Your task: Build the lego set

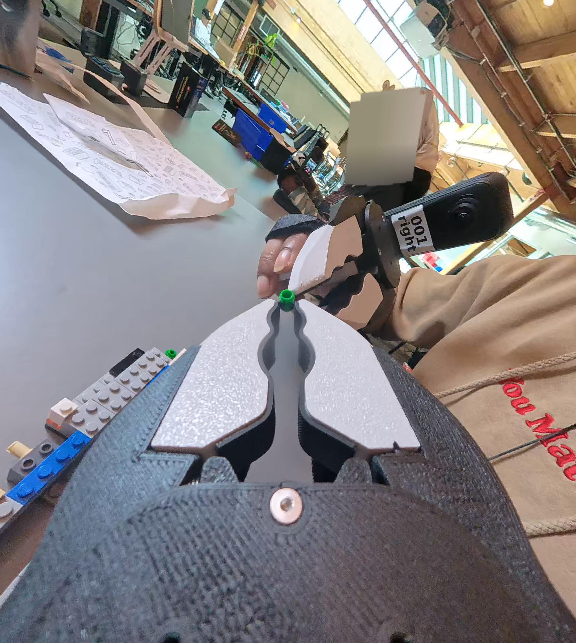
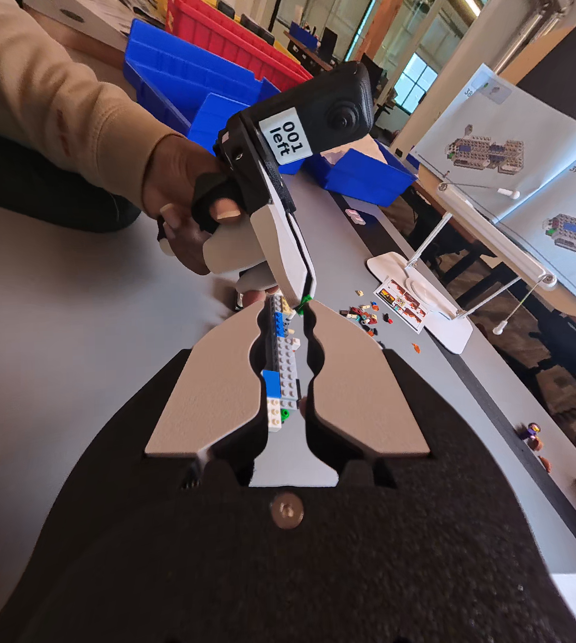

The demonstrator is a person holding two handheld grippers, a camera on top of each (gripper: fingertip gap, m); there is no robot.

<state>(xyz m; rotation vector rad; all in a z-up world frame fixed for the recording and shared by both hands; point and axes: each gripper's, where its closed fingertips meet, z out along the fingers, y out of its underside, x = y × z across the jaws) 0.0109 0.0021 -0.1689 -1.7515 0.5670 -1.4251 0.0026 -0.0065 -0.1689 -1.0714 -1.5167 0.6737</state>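
Your left hand-held gripper (image 1: 286, 308) is nearly closed, both pads pinching a small green round plastic stud piece (image 1: 286, 300) at its tips, above the grey desk (image 1: 105, 261). Below it lies a long grey, blue and white brick model (image 2: 281, 365). Your right hand-held gripper (image 2: 304, 306) stands narrow; one fingertip (image 2: 310, 305) touches that stud, the other stands clear.

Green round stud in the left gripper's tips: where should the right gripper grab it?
Probably the open-topped upper end of the green round stud, which sticks out past the left gripper, whose pads pinch its lower half. Bring the right gripper in from beyond those tips, pads on the curved sides.
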